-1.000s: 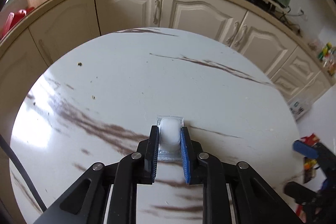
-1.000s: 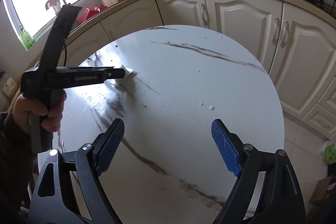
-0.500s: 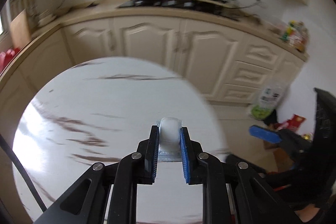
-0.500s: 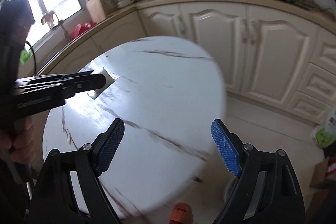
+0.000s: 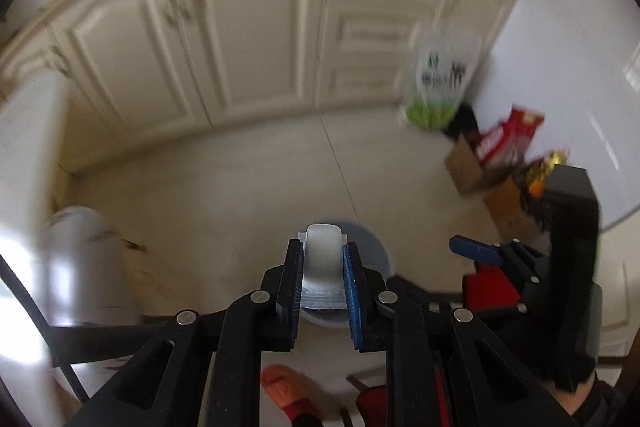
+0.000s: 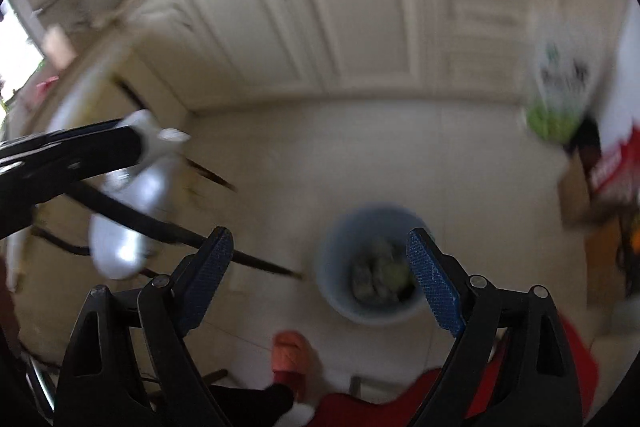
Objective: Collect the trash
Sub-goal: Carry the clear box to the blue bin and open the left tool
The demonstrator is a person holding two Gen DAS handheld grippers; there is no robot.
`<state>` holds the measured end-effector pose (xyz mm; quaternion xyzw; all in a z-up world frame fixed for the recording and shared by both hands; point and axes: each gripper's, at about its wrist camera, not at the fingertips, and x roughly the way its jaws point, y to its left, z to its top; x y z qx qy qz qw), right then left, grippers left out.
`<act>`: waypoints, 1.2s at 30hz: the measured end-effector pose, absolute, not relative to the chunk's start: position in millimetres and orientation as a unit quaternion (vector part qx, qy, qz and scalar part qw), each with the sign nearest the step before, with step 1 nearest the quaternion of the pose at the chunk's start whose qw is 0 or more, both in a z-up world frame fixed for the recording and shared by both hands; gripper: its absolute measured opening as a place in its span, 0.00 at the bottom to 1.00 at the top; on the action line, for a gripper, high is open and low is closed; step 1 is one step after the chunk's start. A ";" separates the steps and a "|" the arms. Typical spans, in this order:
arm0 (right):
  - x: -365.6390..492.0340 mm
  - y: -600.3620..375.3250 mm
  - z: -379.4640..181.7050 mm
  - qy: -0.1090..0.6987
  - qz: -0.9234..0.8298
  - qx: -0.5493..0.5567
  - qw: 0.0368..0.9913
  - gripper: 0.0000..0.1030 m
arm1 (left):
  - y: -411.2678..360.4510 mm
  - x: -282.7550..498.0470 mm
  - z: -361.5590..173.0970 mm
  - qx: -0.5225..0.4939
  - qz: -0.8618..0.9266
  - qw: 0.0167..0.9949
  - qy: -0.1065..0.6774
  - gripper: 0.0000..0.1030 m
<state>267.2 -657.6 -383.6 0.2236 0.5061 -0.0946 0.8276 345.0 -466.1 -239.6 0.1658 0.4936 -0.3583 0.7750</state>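
Note:
My left gripper (image 5: 322,267) is shut on a small clear plastic cup (image 5: 322,255) with a white lid and holds it in the air over a grey-blue trash bin (image 5: 376,251) on the floor. In the right wrist view the bin (image 6: 340,251) stands open on the floor with crumpled trash inside it. The left gripper with the cup (image 6: 154,135) shows at the left of that view, up and to the left of the bin. My right gripper (image 6: 320,275) is open and empty above the floor, near the bin.
Cream cabinet doors (image 5: 248,27) line the back. The round marble table's edge (image 5: 28,155) is at the left. A green-and-white bag (image 5: 436,83) and cardboard boxes with red packs (image 5: 496,155) stand at the right wall. An orange slipper (image 6: 292,351) is on the floor below.
Both grippers have swung right, off the table and down toward the floor. The bin has come into view. The left gripper still holds the cup; the right stays open.

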 end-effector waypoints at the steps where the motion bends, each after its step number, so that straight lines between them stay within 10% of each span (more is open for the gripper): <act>1: 266.1 -665.7 -400.9 0.514 -0.100 0.232 0.820 0.83 | -477.6 350.7 -262.6 0.175 -0.354 0.767 0.506 0.15; 14: 261.9 -753.2 -653.1 0.649 -0.172 0.353 0.651 0.55 | -556.7 437.9 -502.0 0.219 -0.286 0.682 0.637 0.15; 25: 254.9 -759.2 -672.1 0.679 -0.198 0.295 0.642 0.16 | -578.7 458.1 -587.8 0.234 -0.281 0.647 0.669 0.15; 36: 252.6 -774.5 -669.8 0.670 -0.199 0.306 0.646 0.16 | -581.5 443.8 -565.3 0.240 -0.287 0.668 0.643 0.28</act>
